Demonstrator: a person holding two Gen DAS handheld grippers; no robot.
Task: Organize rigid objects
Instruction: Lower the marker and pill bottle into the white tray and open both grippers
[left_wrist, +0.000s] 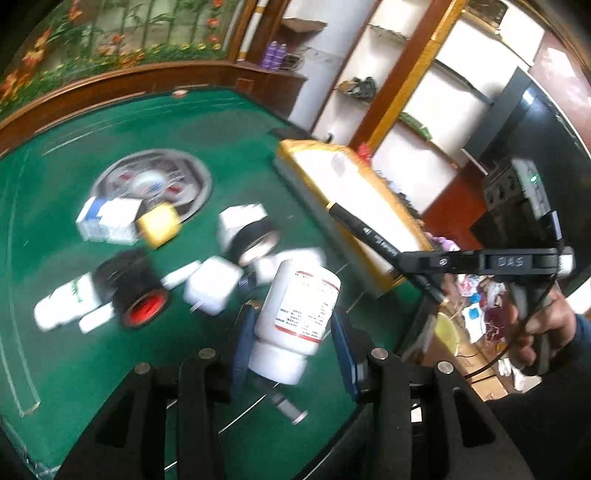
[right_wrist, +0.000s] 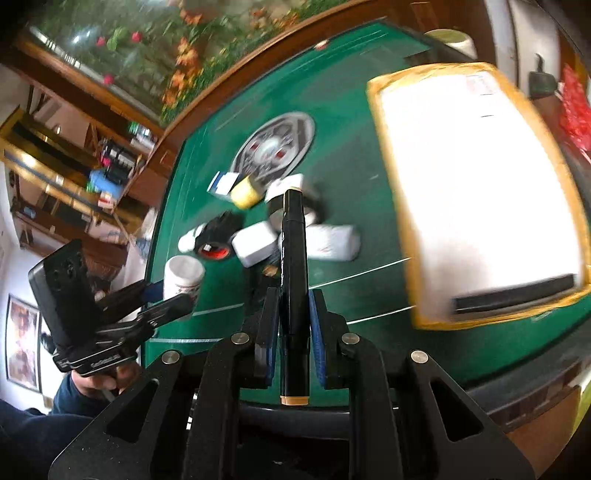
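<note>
My left gripper (left_wrist: 293, 332) is shut on a white pill bottle (left_wrist: 299, 306) with a red-edged label, its blue pads pressing both sides, lifted above the green table (left_wrist: 240, 147). My right gripper (right_wrist: 293, 306) is shut on a black marker (right_wrist: 293, 266) with tan ends, pointing along the fingers. The left wrist view shows that marker (left_wrist: 369, 236) reaching toward a yellow-taped box (left_wrist: 314, 147) with a white inside. In the right wrist view the box (right_wrist: 380, 147) lies right of the marker. The bottle (right_wrist: 183, 277) shows at the left.
A blurred pile lies mid-table: a black tape roll with a red core (left_wrist: 136, 295), a yellow roll (left_wrist: 159, 225), a white charger (left_wrist: 212, 288), a blue-white carton (left_wrist: 107, 219), another black roll (left_wrist: 255, 240), and a lying white bottle (left_wrist: 59, 306). A metal hub (left_wrist: 155, 181) sits behind.
</note>
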